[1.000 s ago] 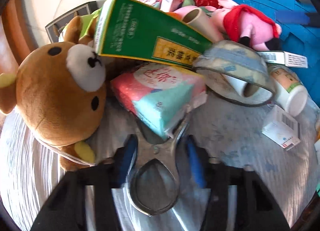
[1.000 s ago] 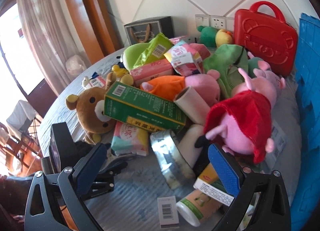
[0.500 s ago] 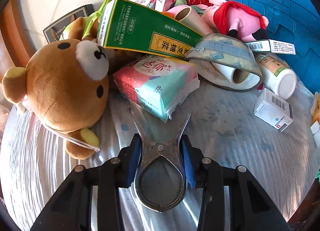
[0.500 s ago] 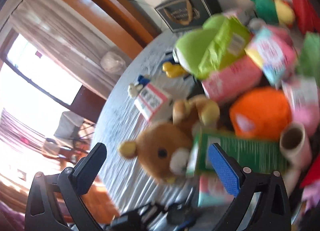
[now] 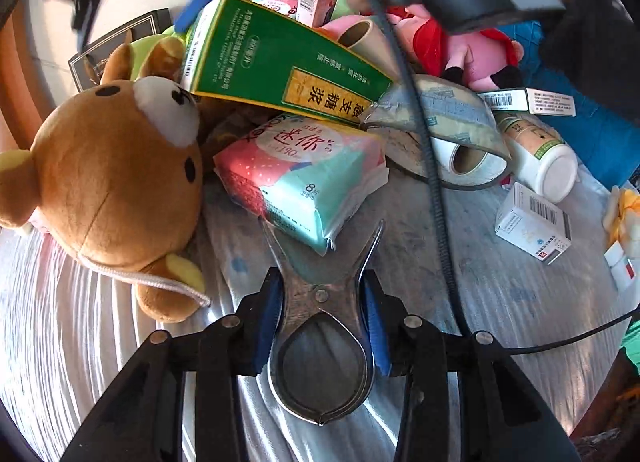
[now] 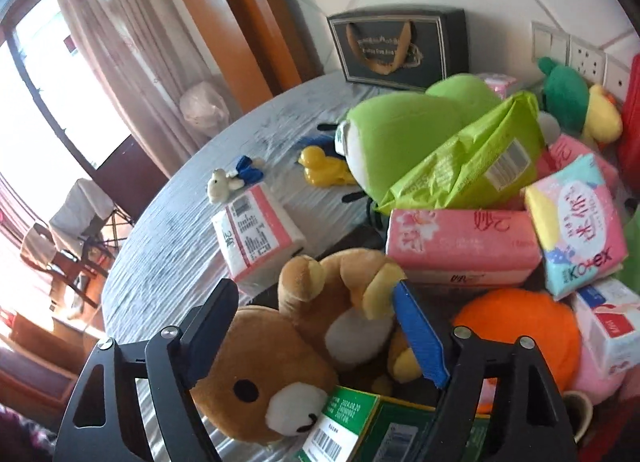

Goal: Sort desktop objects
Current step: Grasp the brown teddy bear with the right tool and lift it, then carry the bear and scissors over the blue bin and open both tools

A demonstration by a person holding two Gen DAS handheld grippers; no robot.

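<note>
My left gripper (image 5: pixel 322 316) is shut on a metal clip (image 5: pixel 322 326), holding it low over the grey table (image 5: pixel 500 302) just in front of a pink and teal tissue pack (image 5: pixel 304 174). A brown plush bear (image 5: pixel 108 182) lies to its left. My right gripper (image 6: pixel 314 332) is open and hangs over that bear (image 6: pixel 276 366), one pad on each side of its body. A green carton (image 5: pixel 280 62) rests on the pile behind the tissue pack and shows at the bottom of the right wrist view (image 6: pixel 356 426).
A tape roll (image 5: pixel 444 130), white bottle (image 5: pixel 540 158) and small white box (image 5: pixel 532 222) lie right of the clip. A pink pig plush (image 5: pixel 476 54) is behind. Green plush (image 6: pixel 404 134), pink tissue packs (image 6: pixel 460 246), a red-white box (image 6: pixel 256 234) and a dark gift bag (image 6: pixel 400 46) crowd the table.
My right gripper swung left from the pink pig and came down over the brown bear. My left gripper closed on the clip and drew it back from the tissue pack.
</note>
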